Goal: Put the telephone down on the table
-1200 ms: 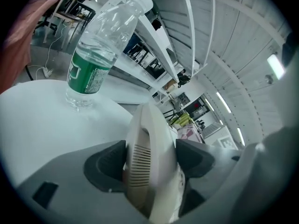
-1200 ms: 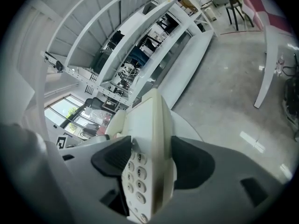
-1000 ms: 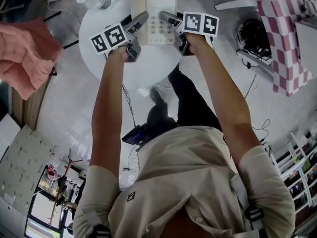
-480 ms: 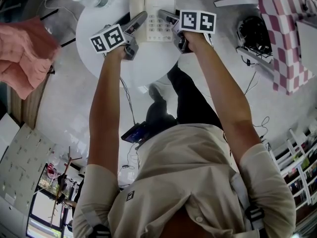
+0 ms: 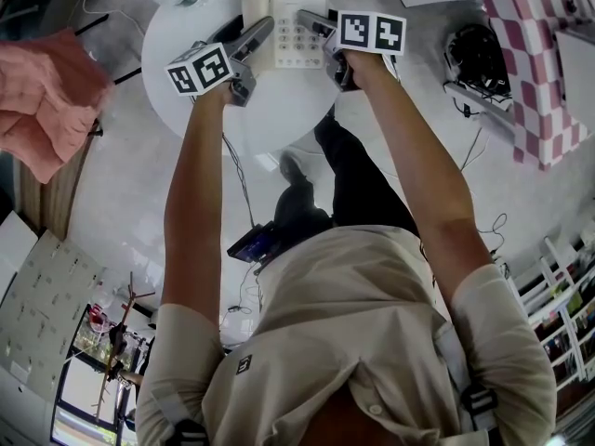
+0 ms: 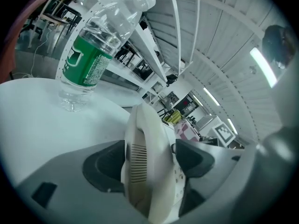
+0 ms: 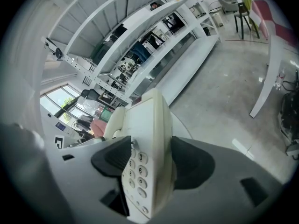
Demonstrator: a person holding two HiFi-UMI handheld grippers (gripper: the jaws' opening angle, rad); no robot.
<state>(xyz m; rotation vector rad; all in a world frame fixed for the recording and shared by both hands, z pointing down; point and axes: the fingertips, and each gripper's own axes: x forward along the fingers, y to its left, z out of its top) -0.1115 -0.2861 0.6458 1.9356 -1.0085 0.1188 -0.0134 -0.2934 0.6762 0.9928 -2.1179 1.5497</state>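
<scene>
Cream telephone (image 5: 284, 21) is pinched at both sides, the left gripper (image 5: 253, 40) and right gripper (image 5: 316, 26) jaws each pressed onto it, at the bench's (image 5: 270, 110) far edge. It has hardly shifted over the last second, so only settling and release seem left.

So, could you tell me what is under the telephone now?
The round white table lies below the telephone, held at its sides by the left gripper and right gripper. Its body hides the underside, so contact with the table cannot be judged.
</scene>
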